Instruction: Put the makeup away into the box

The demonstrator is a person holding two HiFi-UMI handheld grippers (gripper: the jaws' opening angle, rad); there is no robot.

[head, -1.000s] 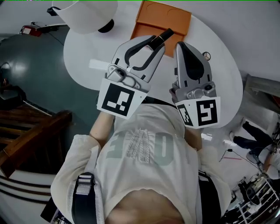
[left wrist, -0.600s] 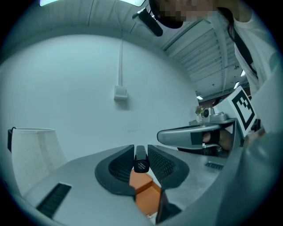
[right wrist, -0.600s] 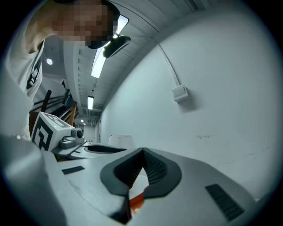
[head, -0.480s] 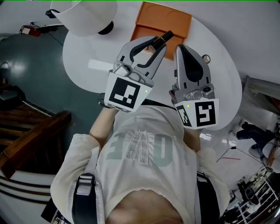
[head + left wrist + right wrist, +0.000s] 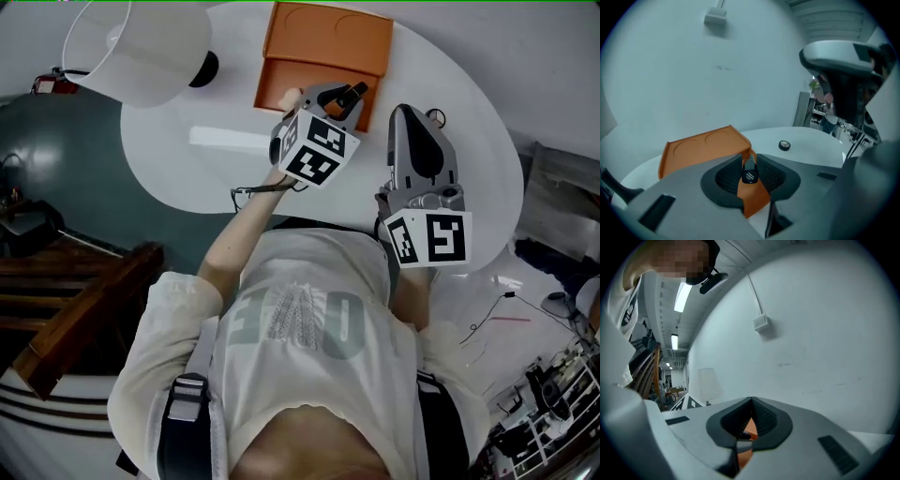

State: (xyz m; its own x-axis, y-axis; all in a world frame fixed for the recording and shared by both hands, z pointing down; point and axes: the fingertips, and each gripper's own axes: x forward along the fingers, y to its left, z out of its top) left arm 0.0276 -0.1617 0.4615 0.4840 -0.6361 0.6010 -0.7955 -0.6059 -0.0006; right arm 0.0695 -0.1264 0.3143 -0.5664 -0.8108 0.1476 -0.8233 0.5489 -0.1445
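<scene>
Orange and smooth, the flat rectangular plastic box (image 5: 323,52) stands open at the far side of the round white table (image 5: 473,173). Its lid is swung back, with 2 shallow circles pressed into it. My left tool (image 5: 749,157) pinches a small black makeup tube (image 5: 749,172) between ribbed dark rubber pads. The tube is glossy and blunt-ended, with pale print on the end facing me. In the head view it shows against the box's near right corner; I cannot tell whether it touches. My right tool (image 5: 751,403), a grey shell with the same ribbed pads, is pressed together on nothing, beside the left. A small round compact (image 5: 784,146) lies on the table right of the box. A white cone-shaped lampshade (image 5: 141,52) stands at the left.
</scene>
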